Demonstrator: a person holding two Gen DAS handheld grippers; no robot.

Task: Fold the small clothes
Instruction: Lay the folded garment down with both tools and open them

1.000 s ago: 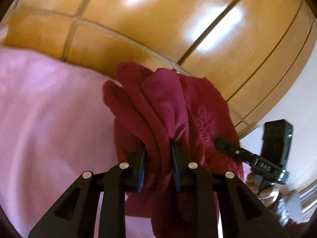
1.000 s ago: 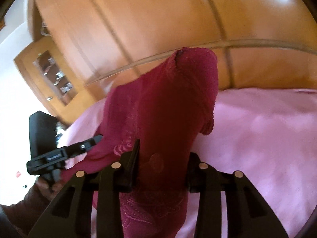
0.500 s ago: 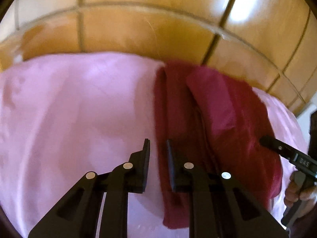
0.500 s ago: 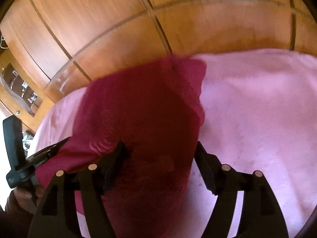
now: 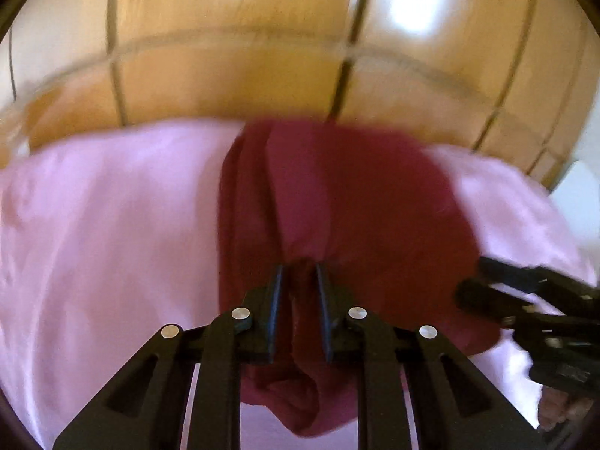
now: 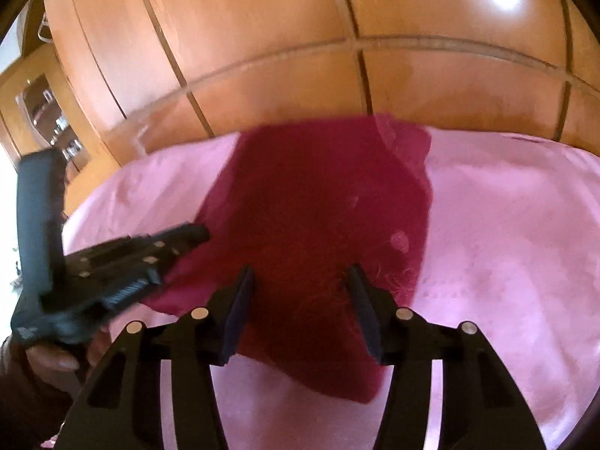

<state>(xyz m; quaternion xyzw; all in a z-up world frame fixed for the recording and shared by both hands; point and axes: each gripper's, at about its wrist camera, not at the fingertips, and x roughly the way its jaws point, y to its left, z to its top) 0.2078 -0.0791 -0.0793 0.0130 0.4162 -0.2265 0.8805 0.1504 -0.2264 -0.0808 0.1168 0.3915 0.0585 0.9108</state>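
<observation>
Garment (image 6: 318, 217), one dark red piece, lies near the pink bed's (image 6: 506, 225) far edge. Two claws: left claw (image 5: 298, 281) opening, cloth between; right claw (image 6: 300, 281) closing, apart.

**A bedroom in a home**

We see a bed spread with a pink sheet (image 6: 506, 232), backed by glossy wooden wardrobe panels (image 6: 285, 30). At the far left stands a wooden cabinet (image 6: 48, 112) with glass doors and small items on its shelves, the furniture of a lived-in house.
</observation>
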